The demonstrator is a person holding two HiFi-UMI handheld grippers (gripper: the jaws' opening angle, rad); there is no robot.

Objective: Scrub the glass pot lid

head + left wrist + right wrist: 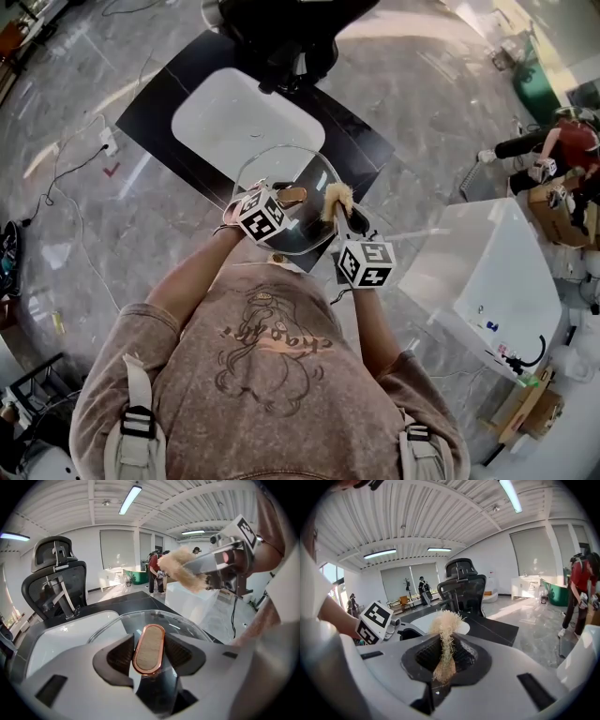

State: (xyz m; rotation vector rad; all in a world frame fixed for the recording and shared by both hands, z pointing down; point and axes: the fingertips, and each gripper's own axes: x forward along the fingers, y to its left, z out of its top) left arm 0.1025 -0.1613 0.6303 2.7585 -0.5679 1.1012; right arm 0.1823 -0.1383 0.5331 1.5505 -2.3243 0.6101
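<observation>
The script on the person's shirt [272, 375] is too warped to read; no other lettering shows. Beyond it, the left claw [150, 651] is closed on the copper-rimmed knob [149, 639] of the glass pot lid [187, 625], likely steadying it at the near edge of the black counter [159, 105]. To its right, the right claw [446, 660] pinches a straw-coloured scrubber [446, 625], tuft forward for rubbing. Farther off sits the white basin [248, 122].
</observation>
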